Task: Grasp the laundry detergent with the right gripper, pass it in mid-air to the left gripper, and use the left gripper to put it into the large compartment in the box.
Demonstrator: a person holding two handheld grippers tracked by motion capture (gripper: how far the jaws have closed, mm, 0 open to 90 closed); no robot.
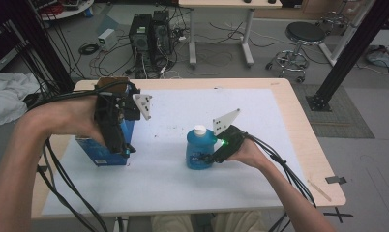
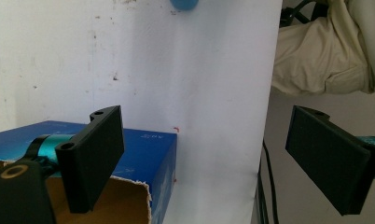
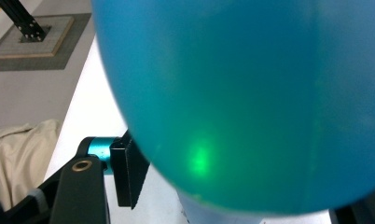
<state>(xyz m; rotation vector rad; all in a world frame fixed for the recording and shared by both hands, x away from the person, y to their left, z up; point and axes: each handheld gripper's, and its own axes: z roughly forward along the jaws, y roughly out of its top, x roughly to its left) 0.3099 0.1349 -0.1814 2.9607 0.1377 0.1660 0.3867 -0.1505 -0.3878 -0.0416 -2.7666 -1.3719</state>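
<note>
A blue bottle [image 1: 200, 153] with a white cap [image 1: 200, 129] stands upright in the middle of the white sheet [image 1: 183, 186]. My right gripper [image 1: 208, 157] comes at it from the right, shut on its lower body. In the right gripper view the bottle [image 3: 251, 93] looms close and the left pad [image 3: 129, 172] presses its side. A blue cardboard box [image 1: 98, 153] with a torn open top stands at the sheet's left edge. My left gripper [image 1: 126, 149] hovers over it, jaws wide open. In the left gripper view one jaw hangs above the box [image 2: 148, 149], the other past the table edge.
The sheet lies on a wooden table [image 1: 308, 145]. A thin wooden stick [image 1: 319, 189] and a black tape piece [image 1: 336, 180] sit near its right front corner. Cables trail from both grippers over the front edge. Computer towers [image 1: 149, 38] and a stool [image 1: 304, 36] stand on the floor beyond.
</note>
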